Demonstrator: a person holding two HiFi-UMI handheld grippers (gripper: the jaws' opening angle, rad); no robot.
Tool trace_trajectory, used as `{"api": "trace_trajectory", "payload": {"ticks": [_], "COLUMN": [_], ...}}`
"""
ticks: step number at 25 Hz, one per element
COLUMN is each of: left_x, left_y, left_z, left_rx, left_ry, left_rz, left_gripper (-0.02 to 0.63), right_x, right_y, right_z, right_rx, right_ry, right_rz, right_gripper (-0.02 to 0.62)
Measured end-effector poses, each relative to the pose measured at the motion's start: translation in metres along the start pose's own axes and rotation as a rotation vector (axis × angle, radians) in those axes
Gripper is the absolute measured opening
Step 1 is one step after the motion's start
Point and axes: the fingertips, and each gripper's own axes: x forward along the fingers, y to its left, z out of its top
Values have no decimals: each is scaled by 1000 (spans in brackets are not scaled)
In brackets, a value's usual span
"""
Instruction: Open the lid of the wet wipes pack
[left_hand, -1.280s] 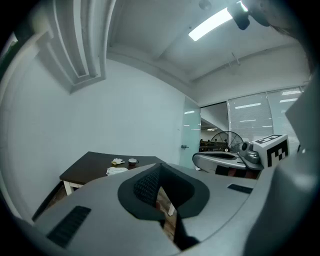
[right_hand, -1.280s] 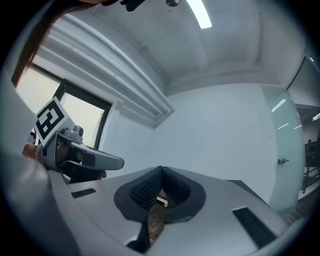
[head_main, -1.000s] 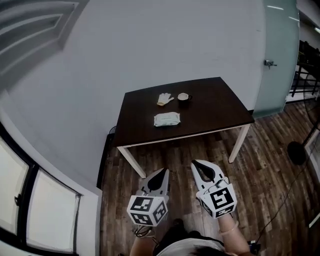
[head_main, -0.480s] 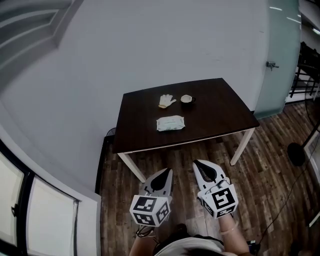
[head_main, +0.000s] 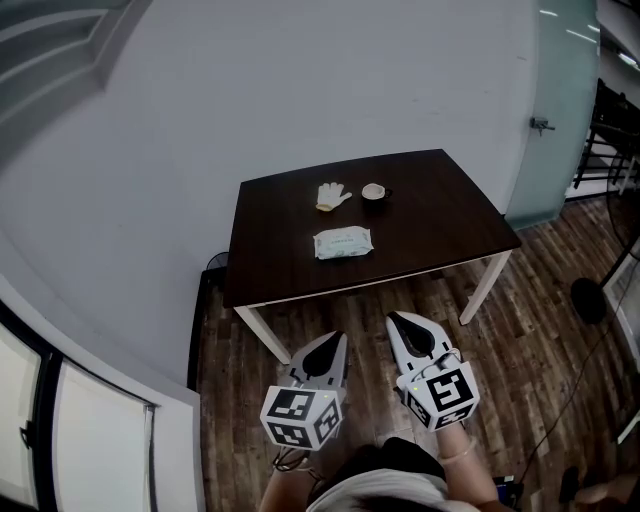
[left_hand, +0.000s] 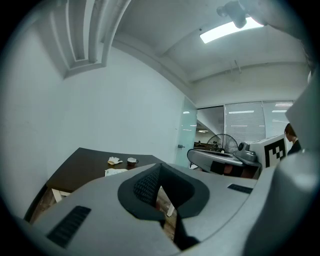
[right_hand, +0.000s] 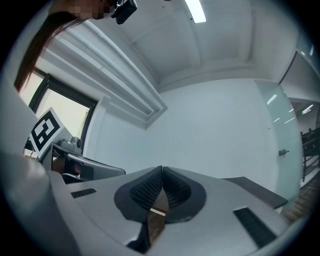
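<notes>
**Both Fingers Clenched, Wipes Pack Far Away on the Desk**

I am holding my left gripper and my right gripper side by side above the brown wooden plank floor. Both are pointing toward the dark brown rectangular desk with white legs, and both are staying in front of its near edge, not over it.

In the left gripper view, the fingers of my left gripper are pressing together at the tips, and nothing is sitting between them. In the right gripper view, the fingers of my right gripper are also clenched on nothing.

The pale green flat wet wipes pack is lying near the middle of the desk, a little toward the near edge, well apart from both grippers. It is too small here for me to tell how its lid is standing.

Behind the pack, toward the grey wall, a white fabric glove and a small round cup are resting near each other. Neither is touching the pack.
</notes>
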Motion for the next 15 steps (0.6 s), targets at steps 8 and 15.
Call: {"api": "trace_trajectory", "payload": {"ticks": [8,15], "left_x": [10,35], "left_y": [15,35], "left_z": [3,10], "left_rx": [-11,-8], "left_ry": [-3,-4], "left_rz": [-19,-30], "left_gripper": [14,14], "right_x": [20,48], "right_y": [-2,-15], "right_z": [5,1], "right_rx": [-9,-18], "right_ry": [-11,-7], "right_rz": [-9,-13], "right_gripper": [3,3]}}
